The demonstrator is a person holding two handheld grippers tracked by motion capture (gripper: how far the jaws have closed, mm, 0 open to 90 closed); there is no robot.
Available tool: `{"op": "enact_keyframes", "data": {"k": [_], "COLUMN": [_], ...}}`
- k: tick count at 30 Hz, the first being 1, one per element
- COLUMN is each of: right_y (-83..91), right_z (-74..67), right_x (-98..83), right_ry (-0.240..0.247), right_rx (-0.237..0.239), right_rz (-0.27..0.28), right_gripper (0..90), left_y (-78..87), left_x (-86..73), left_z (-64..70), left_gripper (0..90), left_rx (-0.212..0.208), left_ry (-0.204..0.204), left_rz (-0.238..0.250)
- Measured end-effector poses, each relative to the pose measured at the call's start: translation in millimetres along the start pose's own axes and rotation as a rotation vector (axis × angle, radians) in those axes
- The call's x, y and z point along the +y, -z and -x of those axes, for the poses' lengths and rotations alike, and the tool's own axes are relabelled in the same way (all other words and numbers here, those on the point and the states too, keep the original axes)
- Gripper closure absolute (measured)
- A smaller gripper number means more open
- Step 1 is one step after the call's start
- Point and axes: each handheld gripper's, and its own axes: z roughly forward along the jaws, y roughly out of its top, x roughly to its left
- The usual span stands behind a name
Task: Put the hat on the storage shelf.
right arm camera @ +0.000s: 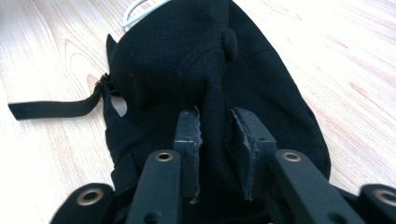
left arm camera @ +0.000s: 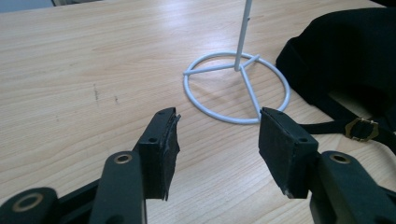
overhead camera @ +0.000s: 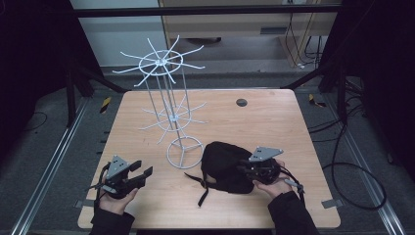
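Note:
A black cap [overhead camera: 222, 164] lies on the wooden table [overhead camera: 274, 122], right of a white wire rack [overhead camera: 166, 88] with hooked arms on two levels. My right gripper [overhead camera: 243, 166] reaches into the cap's right side. In the right gripper view its jaws [right arm camera: 215, 123] pinch a raised fold of the cap's crown [right arm camera: 187, 60], and the cap's strap [right arm camera: 51, 109] trails left. My left gripper [overhead camera: 142, 169] is open at the front left, holding nothing. In the left gripper view it [left arm camera: 217, 126] points at the rack's ring base [left arm camera: 239, 69], with the cap [left arm camera: 345, 51] and its brass buckle [left arm camera: 362, 128] to the right.
A small dark round disc [overhead camera: 241, 102] sits on the table behind the cap. The rack's ring base [overhead camera: 185, 152] stands between the two grippers. Metal rails run along both sides of the table, and cables lie on the floor at right.

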Motion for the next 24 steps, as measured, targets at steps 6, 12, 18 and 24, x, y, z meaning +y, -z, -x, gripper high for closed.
{"op": "enact_keyframes", "data": {"k": [6,12,18,24], "right_y": [0.1,0.8,15.4,30.1], "right_z": [-1.2,-3.1,-3.6,-2.4], "right_x": [3.2,3.3,3.9,2.5], "right_ry": [0.004,0.0,-0.023,-0.057], "right_rx": [0.001,0.0,-0.004,-0.017], "right_rz": [0.013,0.015,0.064,0.126], "right_gripper": [69.6,87.0,87.8,87.8], "left_y": [-1.9,-3.0,-3.2,-2.7], "left_x": [-2.5,-4.4,-5.9,-6.1], "left_z": [-7.4,-11.2,-15.1,-16.0], "left_gripper": [47.7,48.4,48.7,48.9], "left_rx": [0.024,0.039,0.048,0.054], "left_ry": [0.014,0.011,0.024,0.028], "left_rz": [-0.014,-0.022,-0.023,-0.017]}}
